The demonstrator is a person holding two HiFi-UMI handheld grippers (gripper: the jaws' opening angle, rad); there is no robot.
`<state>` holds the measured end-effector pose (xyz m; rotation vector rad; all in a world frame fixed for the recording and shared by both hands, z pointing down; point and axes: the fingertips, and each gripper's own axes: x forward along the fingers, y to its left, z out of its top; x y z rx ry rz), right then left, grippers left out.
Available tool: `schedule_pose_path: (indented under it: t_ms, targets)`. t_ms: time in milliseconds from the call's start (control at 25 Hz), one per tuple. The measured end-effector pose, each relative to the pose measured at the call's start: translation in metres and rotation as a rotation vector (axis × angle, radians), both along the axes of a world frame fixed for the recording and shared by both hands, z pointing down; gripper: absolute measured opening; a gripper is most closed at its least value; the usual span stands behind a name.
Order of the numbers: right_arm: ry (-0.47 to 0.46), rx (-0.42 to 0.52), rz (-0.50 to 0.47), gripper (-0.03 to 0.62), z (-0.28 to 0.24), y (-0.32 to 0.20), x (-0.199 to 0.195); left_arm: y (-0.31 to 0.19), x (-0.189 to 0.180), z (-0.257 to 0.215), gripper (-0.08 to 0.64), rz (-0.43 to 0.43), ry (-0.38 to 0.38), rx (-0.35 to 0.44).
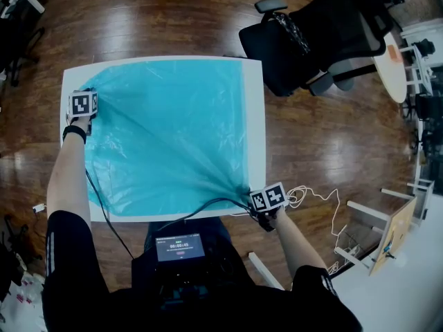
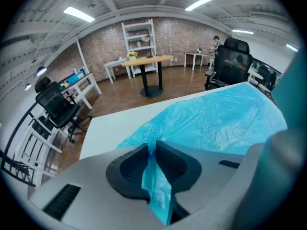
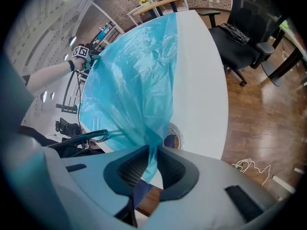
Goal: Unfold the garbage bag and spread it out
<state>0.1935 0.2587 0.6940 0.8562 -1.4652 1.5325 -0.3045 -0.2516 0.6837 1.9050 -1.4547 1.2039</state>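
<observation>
Left gripper (image 2: pixel 151 152) pinches the thin blue plastic garbage bag (image 1: pixel 166 130) at one corner; right gripper (image 3: pixel 152 162), jaws slightly parted, straddles the opposite corner; bag lies spread across the white surface (image 1: pixel 255 116).

We take this for an open-plan office or lab space: a brick back wall (image 2: pixel 180 35), strip lights (image 2: pixel 79 14) on an exposed ceiling, glossy wood flooring (image 1: pixel 311 144), black swivel chairs (image 1: pixel 325 40), white desks (image 2: pixel 114 65), a white shelving unit (image 2: pixel 140 44) and a wooden-topped pedestal table (image 2: pixel 146 60).
</observation>
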Motion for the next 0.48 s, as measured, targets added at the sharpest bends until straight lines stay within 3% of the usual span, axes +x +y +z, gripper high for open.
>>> schedule_pose_path:
  t_ms: [160, 320, 480]
  targets:
    - [-0.004, 0.031, 0.008, 0.229, -0.012, -0.001, 0.004, -0.001, -0.001, 0.0, 0.046, -0.002, 0.001, 0.001]
    - [0.024, 0.143, 0.03, 0.23, -0.046, -0.025, 0.015, -0.001, -0.001, -0.001, 0.05, -0.013, 0.005, 0.001]
    - [0.071, 0.375, -0.006, 0.23, -0.101, -0.094, 0.017, -0.001, -0.001, -0.001, 0.057, -0.016, 0.006, 0.004]
